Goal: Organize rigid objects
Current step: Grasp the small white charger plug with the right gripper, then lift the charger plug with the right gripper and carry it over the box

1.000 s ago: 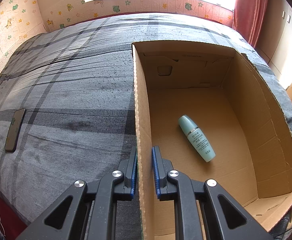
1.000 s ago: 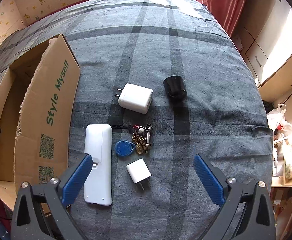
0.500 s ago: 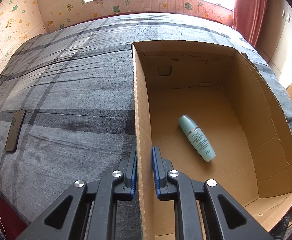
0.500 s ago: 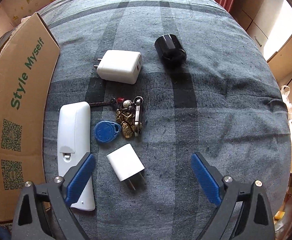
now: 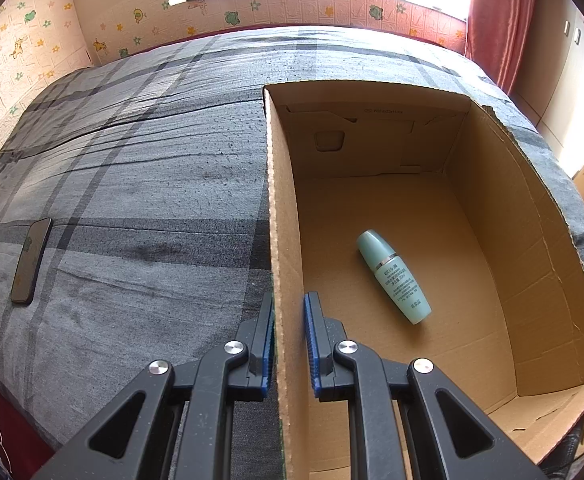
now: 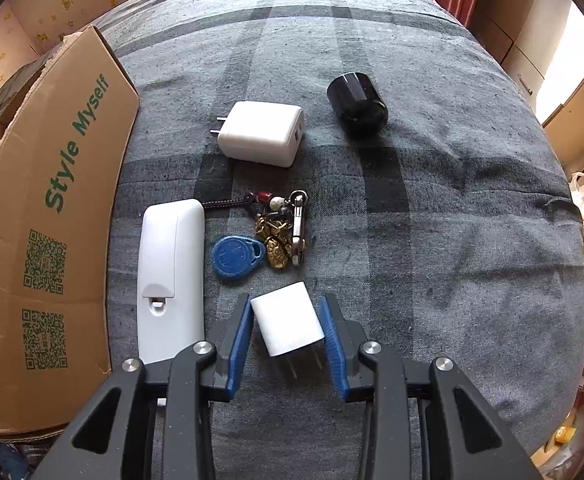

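matt corrugated cardboard box (image 5: 504,216); woven cloth bedcover (image 6: 432,208); glossy black plastic cap (image 6: 357,103); smooth white plastic charger (image 6: 288,319).

The left gripper (image 5: 288,344) points steeply down, its blue pads clamped on the wall of the cardboard box (image 5: 282,240), one pad outside and one inside. The right gripper (image 6: 286,344) points almost straight down, its jaws closing around the small white charger (image 6: 288,318), the left pad touching its corner.
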Demonstrator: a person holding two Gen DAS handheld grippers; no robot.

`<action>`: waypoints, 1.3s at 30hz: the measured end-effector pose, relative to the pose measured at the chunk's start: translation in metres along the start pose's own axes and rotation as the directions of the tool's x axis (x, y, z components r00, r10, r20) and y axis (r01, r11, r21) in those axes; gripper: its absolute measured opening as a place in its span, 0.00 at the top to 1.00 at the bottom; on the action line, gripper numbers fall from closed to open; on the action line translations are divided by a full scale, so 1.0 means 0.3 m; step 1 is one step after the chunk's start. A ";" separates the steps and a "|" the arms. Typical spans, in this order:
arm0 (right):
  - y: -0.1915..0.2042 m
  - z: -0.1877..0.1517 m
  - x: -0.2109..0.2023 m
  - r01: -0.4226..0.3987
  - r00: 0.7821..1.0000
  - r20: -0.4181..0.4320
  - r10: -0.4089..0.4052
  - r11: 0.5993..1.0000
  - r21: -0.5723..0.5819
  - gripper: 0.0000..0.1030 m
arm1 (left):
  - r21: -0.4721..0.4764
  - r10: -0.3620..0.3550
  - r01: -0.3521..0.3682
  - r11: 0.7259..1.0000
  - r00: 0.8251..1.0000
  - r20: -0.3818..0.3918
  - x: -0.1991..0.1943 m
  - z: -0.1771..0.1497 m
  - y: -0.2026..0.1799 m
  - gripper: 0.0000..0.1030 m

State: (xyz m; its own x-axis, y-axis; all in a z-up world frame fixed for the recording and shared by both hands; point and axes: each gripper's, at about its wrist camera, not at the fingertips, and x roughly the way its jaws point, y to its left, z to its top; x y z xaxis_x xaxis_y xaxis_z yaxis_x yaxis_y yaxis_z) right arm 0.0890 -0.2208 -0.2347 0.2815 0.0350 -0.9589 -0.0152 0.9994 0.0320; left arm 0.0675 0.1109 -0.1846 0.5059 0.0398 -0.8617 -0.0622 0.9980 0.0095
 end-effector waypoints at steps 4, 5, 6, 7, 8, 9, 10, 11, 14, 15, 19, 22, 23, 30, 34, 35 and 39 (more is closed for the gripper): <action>0.021 0.034 -0.063 -0.008 1.000 0.022 0.008 1.000 -0.011 0.64 | 0.000 0.001 -0.001 1.000 1.000 0.000 0.000 -0.001 -0.002 0.85; 0.030 0.053 -0.078 -0.012 1.000 0.028 0.012 1.000 -0.014 0.64 | 0.001 0.001 -0.001 1.000 1.000 0.000 0.001 -0.001 -0.004 0.85; 0.037 0.061 -0.098 -0.018 0.999 0.036 0.019 1.000 -0.016 0.64 | 0.001 0.002 -0.002 1.000 1.000 0.000 0.001 -0.001 -0.004 0.85; 0.046 0.069 -0.115 -0.024 0.999 0.042 0.025 0.999 -0.021 0.64 | 0.002 0.002 -0.002 1.000 1.000 0.000 0.001 -0.001 -0.003 0.85; 0.058 0.075 -0.134 -0.031 0.998 0.048 0.032 0.999 -0.029 0.64 | 0.002 0.002 -0.002 1.000 1.000 0.000 0.002 -0.001 -0.005 0.85; 0.066 0.079 -0.150 -0.038 0.998 0.054 0.039 0.999 -0.035 0.64 | 0.002 0.002 -0.002 1.000 1.000 0.000 0.002 -0.001 -0.005 0.85; 0.076 0.086 -0.163 -0.041 0.997 0.058 0.043 0.998 -0.041 0.64 | 0.002 0.002 -0.002 1.000 1.000 0.000 0.002 -0.001 -0.005 0.85; 0.081 0.108 -0.180 -0.041 0.997 0.063 0.044 0.998 -0.049 0.64 | 0.002 0.002 -0.002 1.000 1.000 0.001 0.002 -0.001 -0.005 0.85; 0.108 0.140 -0.209 -0.047 0.995 0.079 0.053 0.996 -0.074 0.64 | 0.007 0.006 -0.006 1.000 1.000 0.001 0.002 -0.001 -0.010 0.85; 0.120 0.150 -0.223 -0.050 0.995 0.084 0.057 0.995 -0.083 0.64 | 0.006 0.005 -0.005 1.000 1.000 0.001 0.002 -0.001 -0.009 0.85; 0.167 0.199 -0.263 -0.086 0.990 0.101 0.097 0.990 -0.112 0.64 | 0.003 0.003 -0.003 1.000 1.000 0.001 0.000 0.000 -0.010 0.85; 0.226 0.230 -0.289 -0.086 0.988 0.114 0.104 0.984 -0.153 0.64 | 0.001 0.000 0.000 1.000 1.000 0.002 -0.002 -0.001 -0.008 0.85; 0.247 0.241 -0.295 -0.089 0.987 0.117 0.109 0.982 -0.167 0.64 | 0.000 0.000 0.000 1.000 1.000 0.002 -0.002 -0.001 -0.007 0.85; 0.397 0.303 -0.320 -0.125 0.981 0.115 0.157 0.962 -0.243 0.64 | 0.000 0.006 -0.006 1.000 1.000 0.000 -0.002 0.000 -0.011 0.85; 0.478 0.333 -0.319 -0.134 0.980 0.106 0.170 0.950 -0.282 0.64 | -0.001 0.005 -0.005 1.000 1.000 0.001 -0.004 -0.001 -0.012 0.85; 0.497 0.340 -0.315 -0.138 0.980 0.101 0.173 0.947 -0.290 0.64 | -0.001 0.006 -0.006 1.000 1.000 0.000 -0.004 -0.001 -0.012 0.85; 0.573 0.360 -0.284 -0.129 0.983 0.080 0.163 0.939 -0.320 0.64 | -0.001 0.007 -0.007 1.000 1.000 0.000 -0.003 0.000 -0.013 0.85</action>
State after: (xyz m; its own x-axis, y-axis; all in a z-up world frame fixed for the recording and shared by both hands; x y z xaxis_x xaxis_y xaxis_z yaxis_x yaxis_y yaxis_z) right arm 0.1661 -0.0516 -0.1169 0.3509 0.1973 -0.9154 -0.3574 0.9318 0.0639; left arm 0.0673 0.1071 -0.1838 0.5054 0.0469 -0.8616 -0.0664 0.9977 0.0154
